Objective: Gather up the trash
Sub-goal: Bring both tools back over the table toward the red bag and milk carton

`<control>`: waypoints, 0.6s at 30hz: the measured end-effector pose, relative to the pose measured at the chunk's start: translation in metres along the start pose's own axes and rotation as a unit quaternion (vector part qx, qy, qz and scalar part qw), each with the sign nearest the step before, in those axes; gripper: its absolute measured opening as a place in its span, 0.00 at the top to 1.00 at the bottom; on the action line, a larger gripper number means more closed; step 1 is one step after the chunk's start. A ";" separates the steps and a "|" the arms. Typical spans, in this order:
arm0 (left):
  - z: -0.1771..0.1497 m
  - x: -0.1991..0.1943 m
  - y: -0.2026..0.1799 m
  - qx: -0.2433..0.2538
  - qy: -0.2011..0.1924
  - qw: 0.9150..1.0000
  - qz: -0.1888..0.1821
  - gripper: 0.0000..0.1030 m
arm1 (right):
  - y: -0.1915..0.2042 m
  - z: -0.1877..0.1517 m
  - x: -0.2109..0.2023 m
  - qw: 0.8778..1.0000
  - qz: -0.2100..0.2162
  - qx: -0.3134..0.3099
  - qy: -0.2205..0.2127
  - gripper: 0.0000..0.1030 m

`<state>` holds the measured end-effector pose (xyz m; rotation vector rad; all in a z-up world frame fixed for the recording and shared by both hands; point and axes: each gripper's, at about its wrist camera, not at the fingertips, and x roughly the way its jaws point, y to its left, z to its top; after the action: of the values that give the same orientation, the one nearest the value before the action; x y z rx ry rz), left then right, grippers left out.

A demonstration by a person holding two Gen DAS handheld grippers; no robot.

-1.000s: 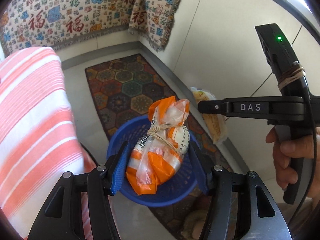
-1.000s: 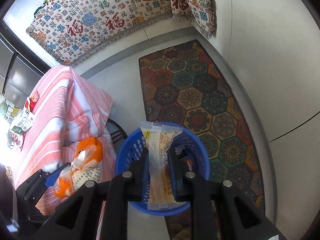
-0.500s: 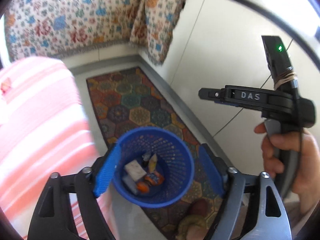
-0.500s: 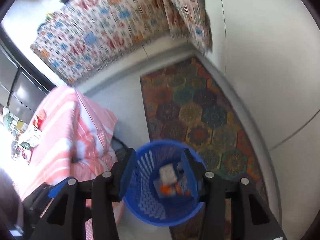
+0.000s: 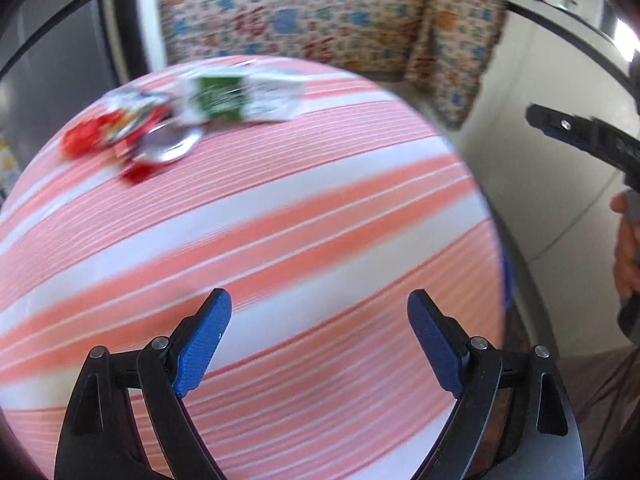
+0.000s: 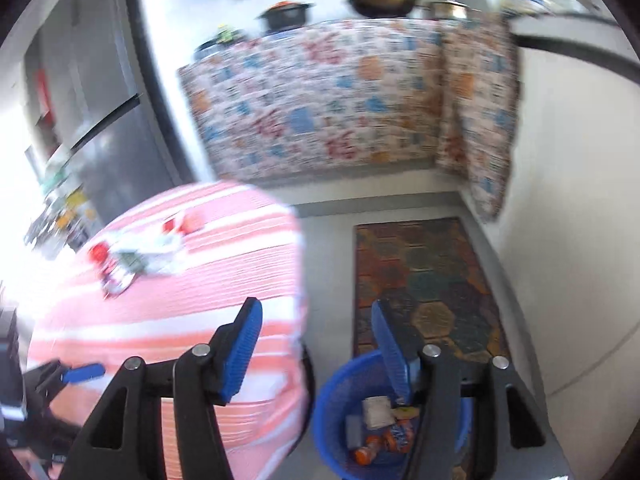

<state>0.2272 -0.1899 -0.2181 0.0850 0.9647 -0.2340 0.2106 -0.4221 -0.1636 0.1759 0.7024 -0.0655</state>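
**Over the striped bench: both claws empty, more litter waiting**

Above the pink-and-white striped cloth-covered bench (image 5: pixel 280 240) the left claw (image 5: pixel 319 338) hangs with its blue pads spread wide and nothing between them. At the far side of that bench lies a blurred cluster of litter: a green-and-white plastic wrapper (image 5: pixel 236 98), a red-and-silver crumpled foil packet (image 5: pixel 160 148) touching it, and a small red scrap (image 5: pixel 80 140) just beside that. The blur makes it hard to say exactly how many pieces there are.

Just off the bench's edge, on the floor, stands the round blue plastic mesh basket (image 6: pixel 332 412). Inside it sit several discarded items, among them a white packet (image 6: pixel 376 412) and orange wrappers (image 6: pixel 396 438). The right claw (image 6: pixel 316 346) hovers over the gap between bench and basket, pads apart and holding nothing.

Judging by this, the task is partly done: some trash sits in the basket, while the cluster on the bench remains to be fetched. Neither claw is near that cluster yet; the left one looks better placed to reach it.
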 end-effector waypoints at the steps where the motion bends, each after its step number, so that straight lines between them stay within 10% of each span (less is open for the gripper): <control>1: -0.003 0.001 0.012 -0.006 0.001 1.000 0.013 0.12 | 0.020 -0.003 0.005 1.000 0.009 -0.021 0.007 0.43; 18: -0.005 0.010 0.135 -0.051 -0.008 0.996 0.078 0.00 | 0.196 -0.065 0.076 0.982 0.049 -0.148 0.108 0.33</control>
<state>0.2602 -0.0596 -0.2339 0.0649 0.9478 -0.0414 0.2504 -0.2173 -0.2344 -0.0694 0.9101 0.1550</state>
